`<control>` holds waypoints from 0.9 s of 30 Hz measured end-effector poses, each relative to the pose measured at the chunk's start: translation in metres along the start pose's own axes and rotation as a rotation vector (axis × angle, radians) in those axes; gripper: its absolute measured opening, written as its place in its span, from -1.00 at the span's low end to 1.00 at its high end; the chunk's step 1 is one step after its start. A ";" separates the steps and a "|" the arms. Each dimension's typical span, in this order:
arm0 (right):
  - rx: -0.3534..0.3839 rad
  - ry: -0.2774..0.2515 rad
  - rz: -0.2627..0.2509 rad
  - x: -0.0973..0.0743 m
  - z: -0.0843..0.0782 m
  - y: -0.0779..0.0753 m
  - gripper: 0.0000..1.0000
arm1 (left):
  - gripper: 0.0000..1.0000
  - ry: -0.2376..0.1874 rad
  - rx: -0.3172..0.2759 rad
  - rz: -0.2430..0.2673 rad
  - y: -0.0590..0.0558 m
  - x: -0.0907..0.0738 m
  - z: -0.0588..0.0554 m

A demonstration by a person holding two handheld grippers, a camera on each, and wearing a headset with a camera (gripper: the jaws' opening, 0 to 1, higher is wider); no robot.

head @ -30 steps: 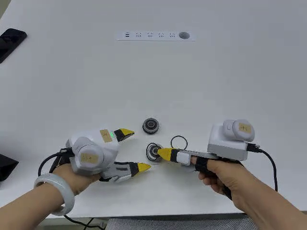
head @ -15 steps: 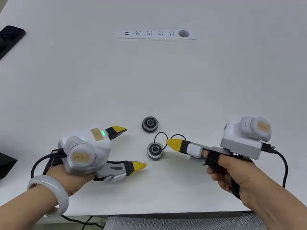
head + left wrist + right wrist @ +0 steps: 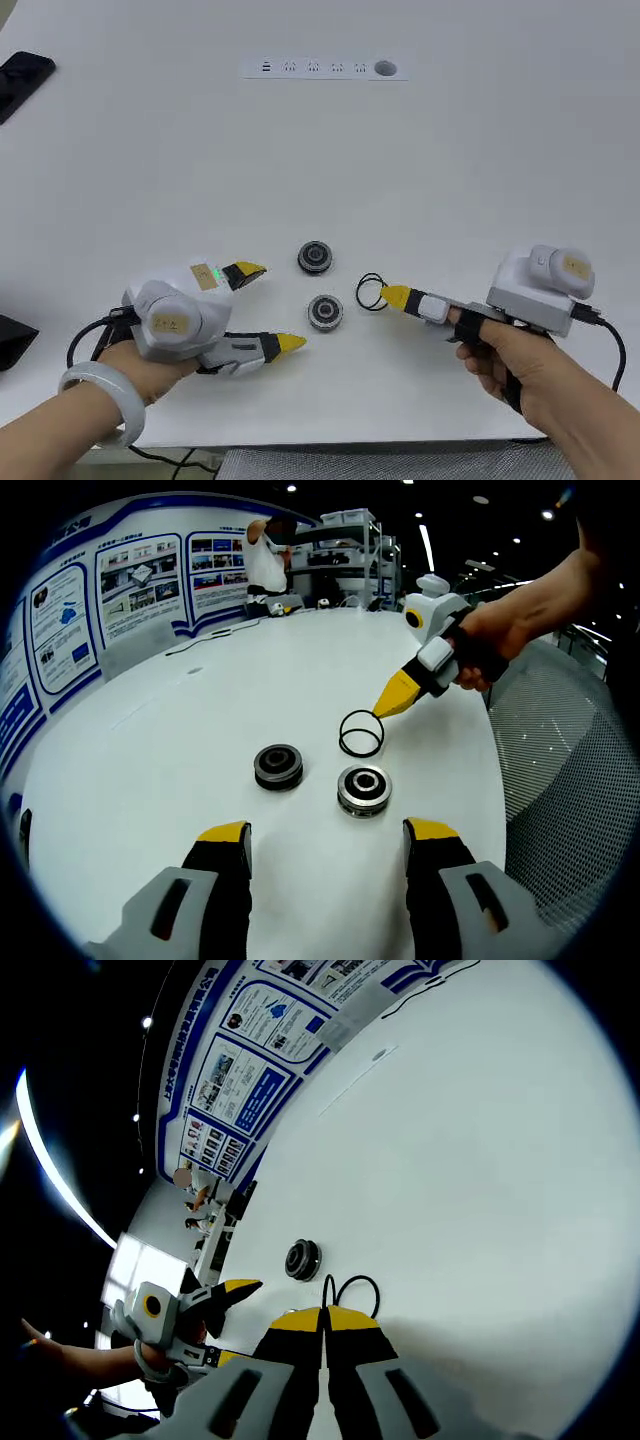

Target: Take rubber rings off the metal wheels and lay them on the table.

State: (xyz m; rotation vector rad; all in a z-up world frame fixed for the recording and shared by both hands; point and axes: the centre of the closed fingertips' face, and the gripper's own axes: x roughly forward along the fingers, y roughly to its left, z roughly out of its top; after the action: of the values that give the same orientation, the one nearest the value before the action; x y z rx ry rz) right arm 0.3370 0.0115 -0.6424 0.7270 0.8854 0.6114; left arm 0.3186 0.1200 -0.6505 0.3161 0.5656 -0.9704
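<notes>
Rubber ring (image 3: 371, 292) pinched by closed right fingers (image 3: 397, 296), held just ahead of tips, low over surface (image 3: 450, 180); left fingers (image 3: 288, 343) spread wide.

The left hand (image 3: 140, 362) grips the left tool (image 3: 270, 306) at the near left, with the forearm coming in from the near-left corner. Its jaws stand wide apart, yellow tips pointing right, one tip farther and one nearer. The right hand (image 3: 500, 355) holds the right tool (image 3: 395, 296) at the near right, forearm entering from the near-right corner. This tool points left toward the left tool, well apart from it. Its jaws are pressed together, pinching a ring (image 3: 370, 291) at the tips.
</notes>
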 end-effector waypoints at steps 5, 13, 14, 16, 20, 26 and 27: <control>-0.024 0.015 -0.044 0.001 -0.003 -0.011 -0.96 | 0.25 0.006 0.000 -0.001 0.000 -0.001 0.000; -0.132 0.025 -0.107 0.001 0.001 -0.024 -0.82 | 0.23 0.005 0.000 0.000 0.000 -0.001 0.001; -0.142 0.028 -0.110 0.001 0.001 -0.024 -0.80 | 0.23 0.004 0.000 0.000 0.000 -0.001 0.001; -0.160 0.030 -0.115 0.000 0.002 -0.024 -0.76 | 0.23 0.005 0.000 -0.001 0.000 -0.001 0.001; -0.230 0.053 -0.125 0.001 0.000 -0.025 -0.67 | 0.22 0.003 0.000 -0.002 0.001 -0.001 0.001; -0.388 0.116 -0.105 0.003 -0.005 -0.013 -0.62 | 0.20 0.001 0.003 -0.001 0.002 -0.001 0.003; -0.418 0.126 -0.120 0.003 -0.006 -0.014 -0.60 | 0.20 -0.001 0.004 -0.001 0.002 -0.001 0.004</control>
State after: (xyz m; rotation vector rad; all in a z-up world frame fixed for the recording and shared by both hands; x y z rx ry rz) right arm 0.3361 0.0071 -0.6568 0.2591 0.8731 0.7127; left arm 0.3213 0.1198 -0.6473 0.3194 0.5630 -0.9731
